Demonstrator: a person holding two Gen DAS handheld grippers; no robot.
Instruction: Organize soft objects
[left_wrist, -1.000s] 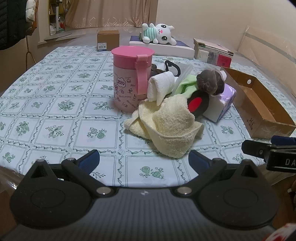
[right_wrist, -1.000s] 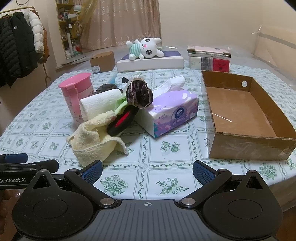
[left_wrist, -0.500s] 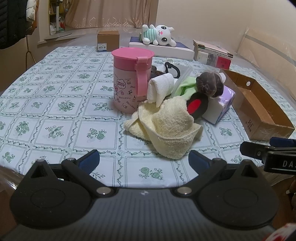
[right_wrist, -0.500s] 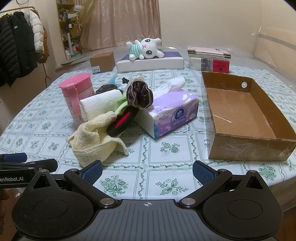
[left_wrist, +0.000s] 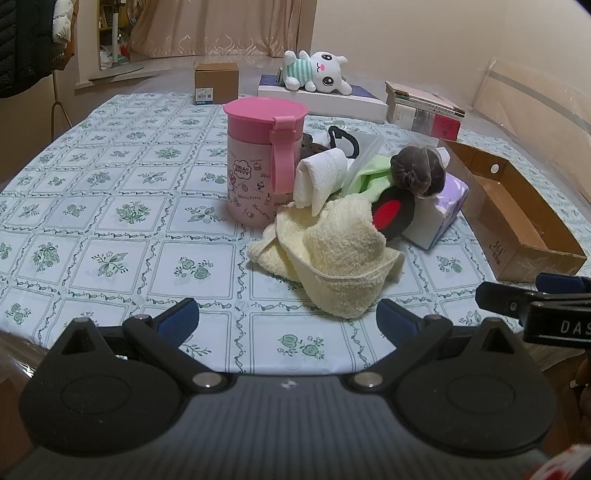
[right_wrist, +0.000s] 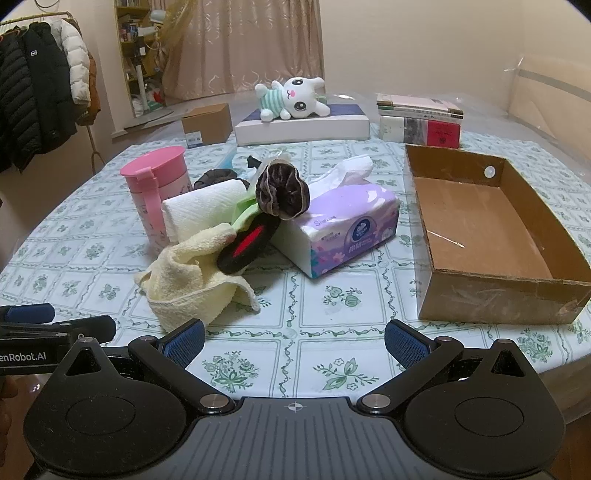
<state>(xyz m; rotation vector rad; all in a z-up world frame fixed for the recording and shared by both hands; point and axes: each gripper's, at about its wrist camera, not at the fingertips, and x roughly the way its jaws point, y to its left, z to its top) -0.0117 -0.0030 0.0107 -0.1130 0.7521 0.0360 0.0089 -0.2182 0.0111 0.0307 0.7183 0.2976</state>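
A: Where the bench meets the near edge, both grippers hang low. Left gripper: jaws released, nothing between the blue pads. Right gripper: same, jaws spread wide and empty.

B: Surface?

A: Pale cloth printed with green floral squares, under a clear plastic sheet that shows at the rim. Soft things lie heaped mid-bench: yellow towel crumpled nearest the grippers, white rolled cloth behind it against the pink lidded cup. A green cloth is partly buried in the heap.

B: And the dark items?

A: Brown scrunchie rests on the corner of the purple tissue pack. A black-and-red soft piece leans between towel and pack. What it is, cannot tell.

B: Container?

A: Open cardboard box on the right side of the bench, just beside the tissue pack, apart from it.

B: Room beyond?

A: Far edge: plush rabbit lying on a flat white box, stacked books to its right, small brown carton to its left. Beige curtains behind, shelves in the corner, dark and white jackets hanging on a rack at left.
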